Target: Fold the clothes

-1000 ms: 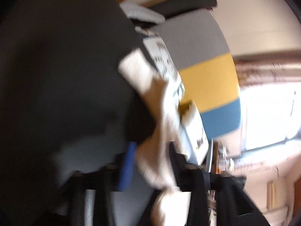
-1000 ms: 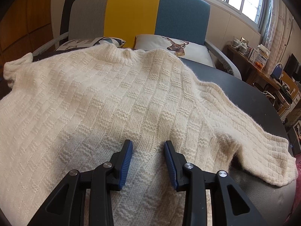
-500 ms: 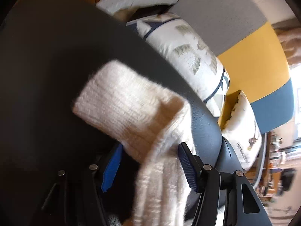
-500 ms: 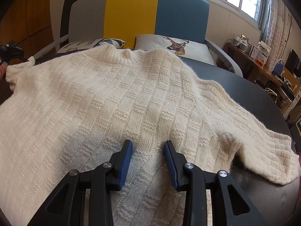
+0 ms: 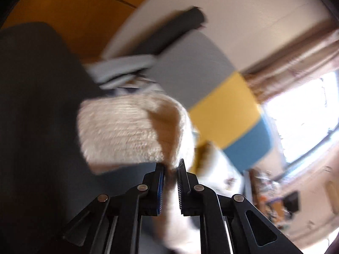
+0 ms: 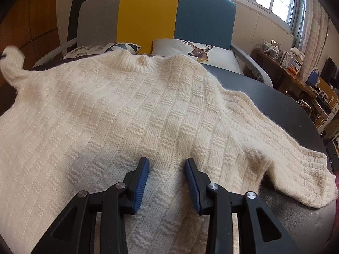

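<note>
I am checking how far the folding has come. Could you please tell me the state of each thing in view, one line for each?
Cream knit sweater: spread flat on the dark table, not yet folded.
Left sleeve cuff: lifted off the table, pinched.
Right sleeve: lying stretched out flat.
Left gripper: jaws closing on the cuff.
Right gripper: open, over the sweater's body, holding nothing.
Deer cushion: lying on the sofa.
</note>
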A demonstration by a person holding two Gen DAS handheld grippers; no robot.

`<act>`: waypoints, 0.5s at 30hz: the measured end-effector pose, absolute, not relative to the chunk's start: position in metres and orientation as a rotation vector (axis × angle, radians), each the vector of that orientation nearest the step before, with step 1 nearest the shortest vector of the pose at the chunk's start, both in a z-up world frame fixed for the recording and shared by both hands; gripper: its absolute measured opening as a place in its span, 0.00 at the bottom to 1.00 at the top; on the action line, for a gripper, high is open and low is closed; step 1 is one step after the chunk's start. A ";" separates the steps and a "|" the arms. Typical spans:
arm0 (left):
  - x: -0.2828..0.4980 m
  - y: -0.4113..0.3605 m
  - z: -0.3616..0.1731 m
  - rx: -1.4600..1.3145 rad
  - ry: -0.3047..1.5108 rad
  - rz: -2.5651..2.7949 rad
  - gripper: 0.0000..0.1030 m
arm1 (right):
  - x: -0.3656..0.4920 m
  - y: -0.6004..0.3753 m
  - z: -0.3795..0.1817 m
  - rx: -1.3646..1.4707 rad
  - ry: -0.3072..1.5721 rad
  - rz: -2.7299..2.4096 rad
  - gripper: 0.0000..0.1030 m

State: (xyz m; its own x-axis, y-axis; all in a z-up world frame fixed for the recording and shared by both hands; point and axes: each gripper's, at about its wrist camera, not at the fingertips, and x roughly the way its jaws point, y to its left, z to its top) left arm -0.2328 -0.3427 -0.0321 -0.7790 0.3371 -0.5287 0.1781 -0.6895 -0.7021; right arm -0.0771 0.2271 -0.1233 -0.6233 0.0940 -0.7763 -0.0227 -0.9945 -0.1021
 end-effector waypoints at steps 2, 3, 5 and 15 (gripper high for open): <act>-0.210 -0.357 -0.070 -1.161 -1.247 2.628 0.11 | -0.077 0.226 -0.124 -1.332 -0.135 2.768 0.35; -0.196 -0.363 -0.088 -1.214 -1.283 2.618 0.11 | -0.077 0.226 -0.124 -1.331 -0.140 2.766 0.35; -0.174 -0.373 -0.117 -1.306 -1.329 2.605 0.11 | -0.077 0.225 -0.124 -1.329 -0.151 2.763 0.35; -0.102 -0.392 -0.145 -1.387 -1.476 2.326 0.14 | -0.083 0.232 -0.120 -1.381 -0.124 2.762 0.35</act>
